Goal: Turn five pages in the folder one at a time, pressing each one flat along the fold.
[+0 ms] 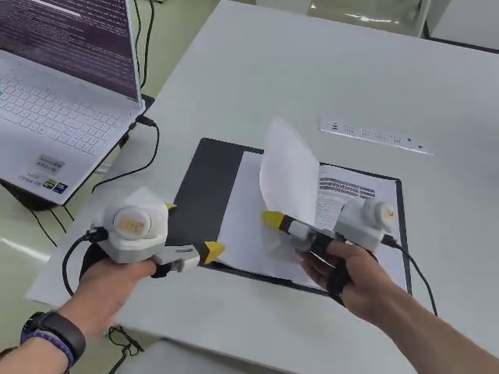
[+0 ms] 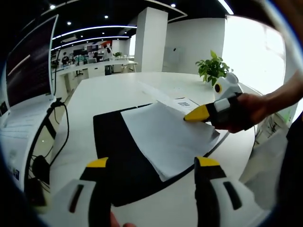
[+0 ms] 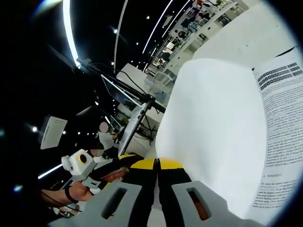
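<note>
White page (image 1: 288, 175) stands lifted over the black folder (image 1: 204, 187), its lower edge clamped between the right gripper's (image 1: 273, 220) closed jaws. Left gripper (image 1: 210, 251) hovers at the folder's near edge, jaws apart.

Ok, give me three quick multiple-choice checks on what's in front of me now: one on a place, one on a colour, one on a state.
1. Where does the laptop sit in the head view?
A. left of the folder
B. on top of the folder
C. right of the folder

2. What colour is the folder's cover?
A. red
B. black
C. blue

3. How is the page in the right gripper?
A. lying flat on the stack
B. lifted, standing up off the stack
C. crumpled into a ball

Answers:
1 A: the laptop lies at the picture's left edge, with the folder at the middle.
2 B: the bare inside of the cover is black.
3 B: the jaws are shut on its lower edge and it curves up off the printed sheet.
</note>
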A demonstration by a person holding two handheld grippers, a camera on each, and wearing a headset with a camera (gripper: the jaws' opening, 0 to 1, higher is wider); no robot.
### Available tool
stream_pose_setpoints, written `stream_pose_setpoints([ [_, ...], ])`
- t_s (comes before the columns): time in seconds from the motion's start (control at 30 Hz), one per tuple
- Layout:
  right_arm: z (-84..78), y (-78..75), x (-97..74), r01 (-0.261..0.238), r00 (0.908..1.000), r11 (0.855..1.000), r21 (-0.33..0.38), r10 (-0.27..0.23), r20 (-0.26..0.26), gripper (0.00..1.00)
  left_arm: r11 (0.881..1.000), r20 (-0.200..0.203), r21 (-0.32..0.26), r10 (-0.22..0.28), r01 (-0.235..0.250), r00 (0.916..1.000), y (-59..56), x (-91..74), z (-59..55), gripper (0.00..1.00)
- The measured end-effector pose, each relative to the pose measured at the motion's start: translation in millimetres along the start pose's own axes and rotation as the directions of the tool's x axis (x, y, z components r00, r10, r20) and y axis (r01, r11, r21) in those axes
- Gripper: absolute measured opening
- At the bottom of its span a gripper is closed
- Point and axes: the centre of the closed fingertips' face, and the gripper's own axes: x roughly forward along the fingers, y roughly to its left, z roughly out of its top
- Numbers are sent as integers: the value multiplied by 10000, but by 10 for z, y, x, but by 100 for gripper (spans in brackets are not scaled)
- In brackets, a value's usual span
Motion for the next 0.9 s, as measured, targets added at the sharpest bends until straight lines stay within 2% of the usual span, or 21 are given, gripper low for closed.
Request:
stream_pose_setpoints([
  [0.17,-76,-73,141,153,9994,9998,91,-150,-327,0,10000,3,6,68,-68,10000,64,-66,-49,71],
  [0.27,-131,-62,219,210,9987,9997,121,-204,-476,0,9999,29,-44,127,-126,9999,106,-92,-70,71],
  [0.57,-277,-166,480,446,9958,9984,361,-416,-819,0,9995,74,-272,144,-142,9999,139,-125,-140,71],
  [0.77,-377,-327,598,769,9916,9955,550,-706,-1085,0,9996,34,-280,69,-68,10000,120,-105,-170,71],
  [0.9,-434,-427,663,947,9887,9933,655,-862,-1224,0,9992,99,-384,72,-69,9999,113,-95,-152,71],
])
